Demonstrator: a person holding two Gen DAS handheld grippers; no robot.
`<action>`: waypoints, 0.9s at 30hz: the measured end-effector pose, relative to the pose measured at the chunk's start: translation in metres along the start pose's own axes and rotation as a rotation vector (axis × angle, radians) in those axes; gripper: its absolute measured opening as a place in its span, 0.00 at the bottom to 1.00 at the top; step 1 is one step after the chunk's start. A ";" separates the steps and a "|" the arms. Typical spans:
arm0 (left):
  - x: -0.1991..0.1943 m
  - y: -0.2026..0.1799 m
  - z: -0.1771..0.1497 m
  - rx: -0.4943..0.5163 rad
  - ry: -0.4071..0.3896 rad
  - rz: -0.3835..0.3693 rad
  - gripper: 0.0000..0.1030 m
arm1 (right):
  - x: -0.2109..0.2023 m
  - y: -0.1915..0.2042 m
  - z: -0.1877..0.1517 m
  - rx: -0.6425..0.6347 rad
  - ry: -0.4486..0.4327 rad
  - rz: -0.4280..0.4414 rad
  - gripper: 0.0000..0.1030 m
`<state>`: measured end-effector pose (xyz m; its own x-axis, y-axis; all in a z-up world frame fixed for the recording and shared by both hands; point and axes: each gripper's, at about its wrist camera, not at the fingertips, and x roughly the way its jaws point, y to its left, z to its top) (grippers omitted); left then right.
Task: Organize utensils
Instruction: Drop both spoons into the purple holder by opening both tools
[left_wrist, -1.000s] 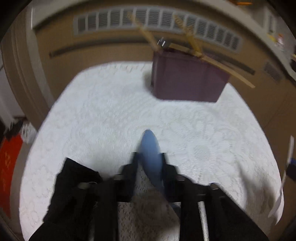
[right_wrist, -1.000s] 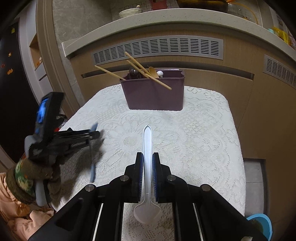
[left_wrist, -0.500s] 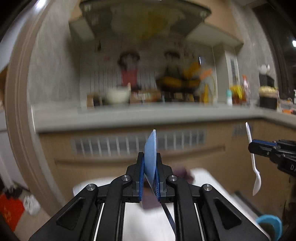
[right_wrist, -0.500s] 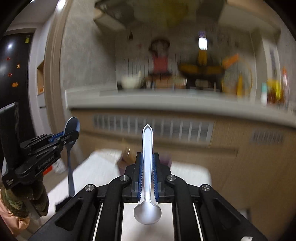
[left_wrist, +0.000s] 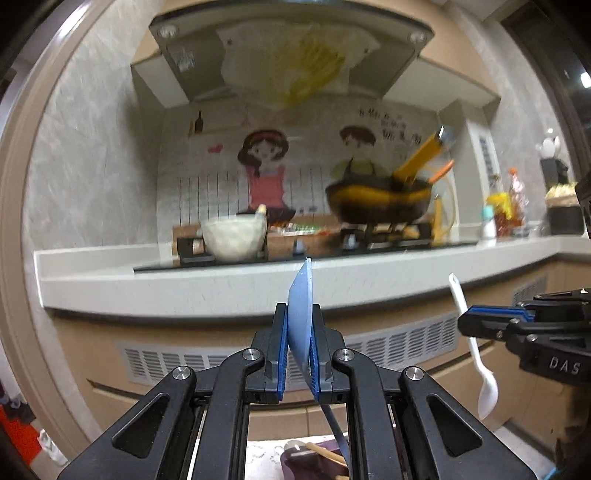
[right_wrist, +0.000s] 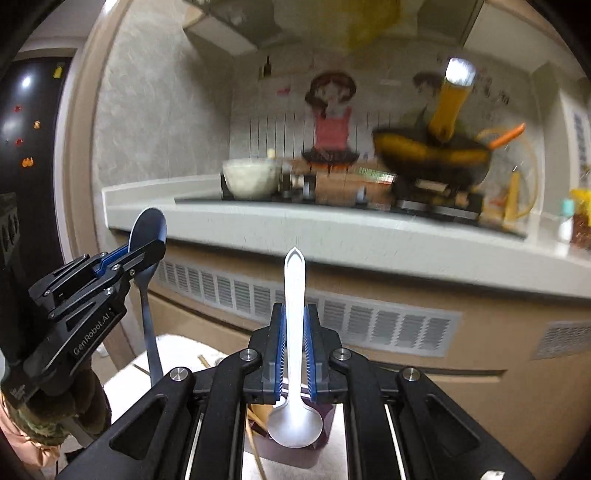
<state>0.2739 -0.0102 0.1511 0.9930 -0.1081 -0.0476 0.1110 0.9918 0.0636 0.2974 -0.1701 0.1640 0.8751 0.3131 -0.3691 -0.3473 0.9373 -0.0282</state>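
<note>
Table (right_wrist: 177, 354) low in both views, mostly hidden behind gripper frames; covered by white lace cloth (left_wrist: 264, 459). On cloth: purple bin (right_wrist: 325, 413), partly seen, wooden sticks (left_wrist: 327, 456) poking out of it at a slant.

Behind table, pale counter (left_wrist: 184, 284) across both views. On counter: dark cooktop (left_wrist: 369, 253), set flat. On cooktop: off-white bowl (left_wrist: 234, 238) at left, dark wok (left_wrist: 380, 201) at right on burner. Bottles (left_wrist: 502, 214) at counter's right end, blurred.
</note>
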 end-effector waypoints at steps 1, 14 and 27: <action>0.010 -0.001 -0.008 0.003 0.012 0.004 0.10 | 0.013 -0.001 -0.004 0.003 0.015 0.005 0.09; 0.064 0.012 -0.070 -0.047 0.055 -0.004 0.10 | 0.105 -0.007 -0.057 0.010 0.139 0.037 0.09; 0.053 0.024 -0.066 -0.103 0.139 -0.018 0.31 | 0.119 -0.014 -0.088 0.037 0.310 0.109 0.24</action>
<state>0.3269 0.0127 0.0848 0.9748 -0.1228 -0.1861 0.1172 0.9923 -0.0410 0.3764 -0.1596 0.0386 0.6872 0.3555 -0.6336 -0.4156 0.9077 0.0584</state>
